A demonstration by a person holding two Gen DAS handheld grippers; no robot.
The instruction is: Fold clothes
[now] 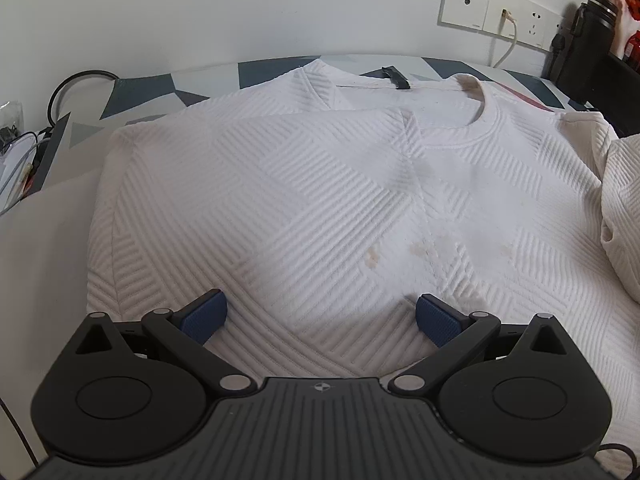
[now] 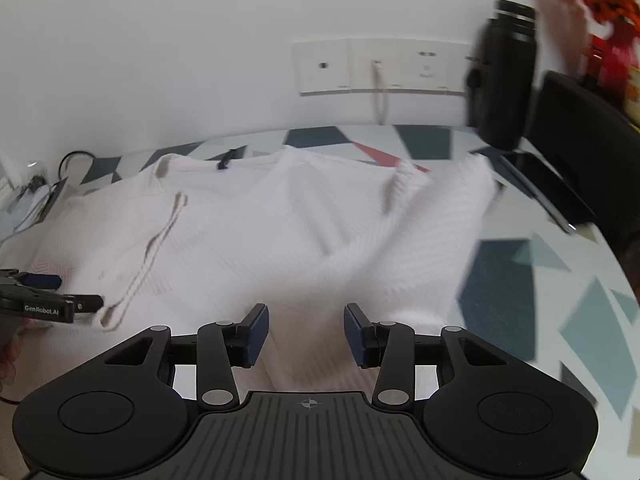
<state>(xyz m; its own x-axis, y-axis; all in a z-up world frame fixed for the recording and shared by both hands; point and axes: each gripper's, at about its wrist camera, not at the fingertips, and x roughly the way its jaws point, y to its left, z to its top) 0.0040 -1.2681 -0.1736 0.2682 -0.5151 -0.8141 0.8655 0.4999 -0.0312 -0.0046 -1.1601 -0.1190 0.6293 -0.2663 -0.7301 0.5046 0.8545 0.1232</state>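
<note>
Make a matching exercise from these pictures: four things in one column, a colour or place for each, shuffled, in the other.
Things:
1. sweater
2. bottle
3. neck label
4. socket panel

Descriptions:
A. on the wall, a pale cable plugged in
B. white, ribbed, spread on the patterned tabletop
C. tall, black, standing at the right near the wall
D. small black strip inside the collar

Pairs: 1-B, 2-C, 3-D, 4-A

The supporting surface is a table covered by a geometric-patterned cloth (image 2: 516,280) in dark blue, grey-blue, white and red triangles. A white textured sweatshirt (image 1: 304,200) lies spread directly on it. At the far right corner stand a black insulated bottle (image 2: 506,76) and a flat dark device (image 2: 548,196). Cables (image 1: 24,160) lie at the left edge.
</note>
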